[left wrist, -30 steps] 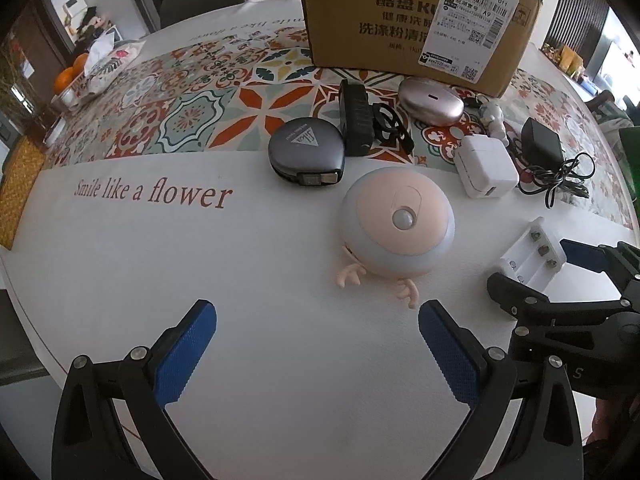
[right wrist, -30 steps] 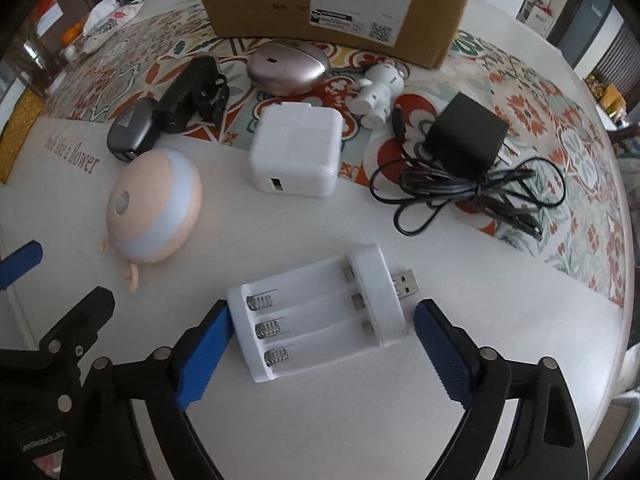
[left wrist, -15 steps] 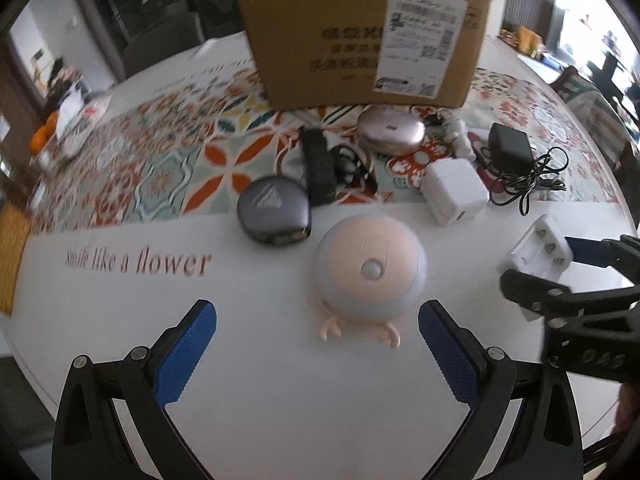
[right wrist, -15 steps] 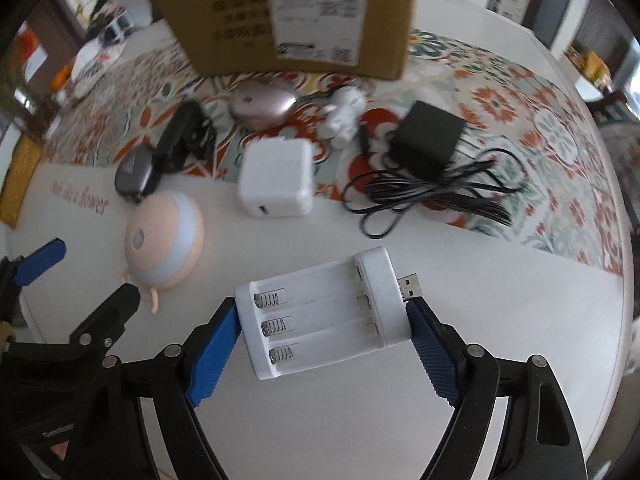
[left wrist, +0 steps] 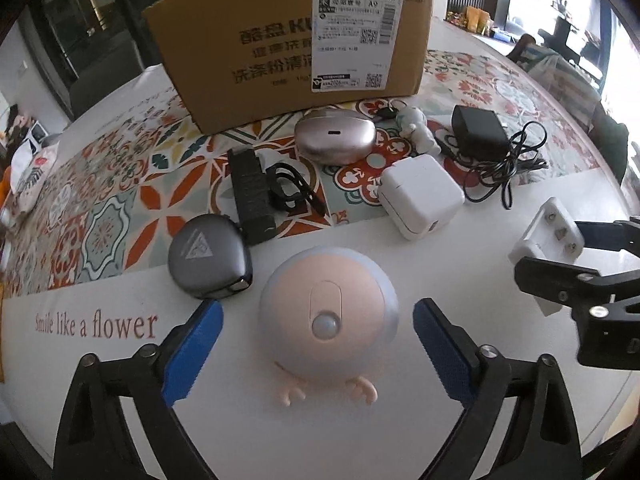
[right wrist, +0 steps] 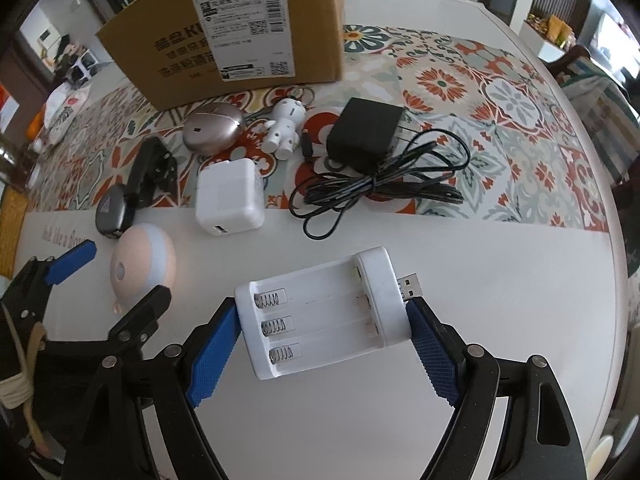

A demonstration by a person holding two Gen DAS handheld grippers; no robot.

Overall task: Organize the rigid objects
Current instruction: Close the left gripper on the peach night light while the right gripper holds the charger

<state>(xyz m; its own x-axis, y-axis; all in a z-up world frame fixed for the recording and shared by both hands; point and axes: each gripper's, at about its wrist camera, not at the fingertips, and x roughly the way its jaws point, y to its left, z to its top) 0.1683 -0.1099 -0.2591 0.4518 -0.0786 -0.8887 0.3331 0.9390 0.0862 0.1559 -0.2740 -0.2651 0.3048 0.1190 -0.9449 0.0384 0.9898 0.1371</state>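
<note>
Blue pads of the right gripper (right wrist: 322,346) press against both ends of the white battery charger (right wrist: 326,312), so that gripper is closed on it; its own camera shows three bare slots with springs and a USB plug jutting past the right pad, while the left wrist view catches only one end of the charger (left wrist: 546,236) at its far right edge, beside the right gripper's black frame. The left gripper (left wrist: 318,346) is spread wide and holds nothing, its pads on either side of the round pink night light (left wrist: 328,314) without touching it; that view shows the light's sensor and little feet, mostly hidden from the other camera. Behind on the patterned table (left wrist: 104,208) lie a grey tape measure (left wrist: 208,258), a white plug adapter (left wrist: 420,196), a black adapter with cable (right wrist: 366,136), and a cardboard box (left wrist: 288,48).
</note>
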